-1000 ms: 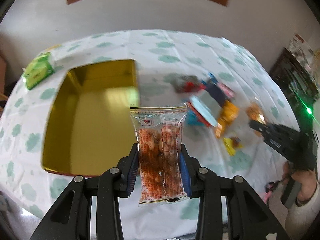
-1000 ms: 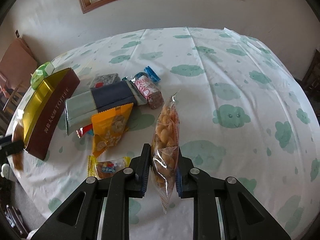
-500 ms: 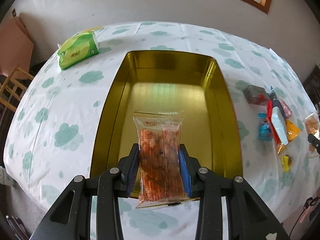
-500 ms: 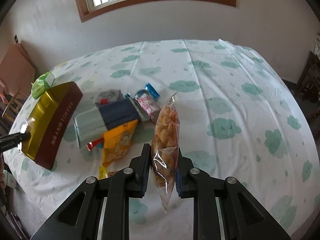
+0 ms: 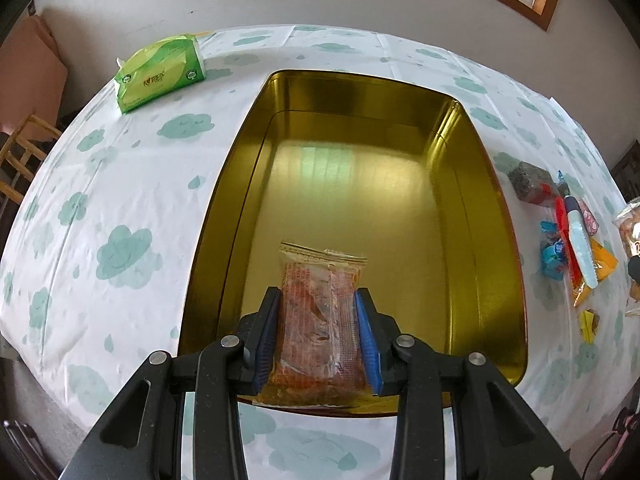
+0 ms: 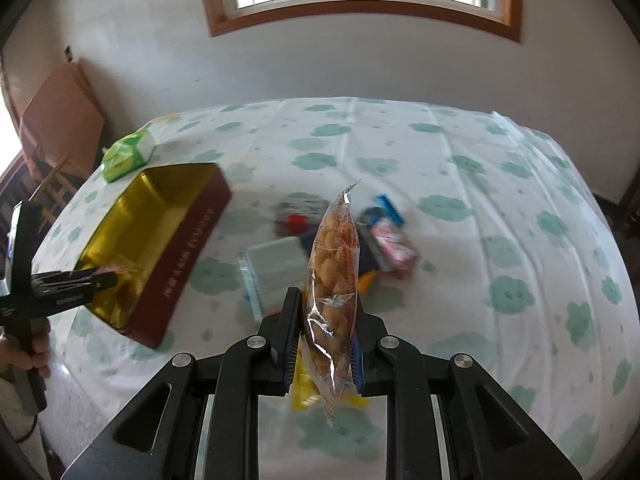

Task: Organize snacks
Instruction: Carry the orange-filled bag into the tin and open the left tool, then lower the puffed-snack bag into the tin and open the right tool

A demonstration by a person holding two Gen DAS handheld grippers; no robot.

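Left tool [image 5: 316,334]: clenched across the width of a clear packet of reddish snacks [image 5: 320,320], blue pads pressing on both long edges; packet held flat over the near end of the gold tin [image 5: 460,184], apparently just above its floor.
Right tool [image 6: 325,340]: clenched on a narrow clear bag of pale nuts [image 6: 334,264], held edge-on and upright, well above the bench [image 6: 480,184]; bag tail hangs free below the pads.
Tin: open, nothing lying in it that I can see; dark red outer wall with lettering.
Loose snacks [image 6: 380,236]: small heap on the cloth beside the tin, blurred in the right view; blue, pink, orange and yellow wrappers.
Green tissue pack [image 5: 160,72]: far corner, apart from the tin, likely not part of the sorting.
Handling, my guess: both packets light, thin film, slippery and crinkly; contents loose and brittle, so a hard squeeze could crush them.
Where to hold: across the filled middle, as now; sealed ends are flat and would slip.
Risk: the upright bag may swing or slide through the pads.
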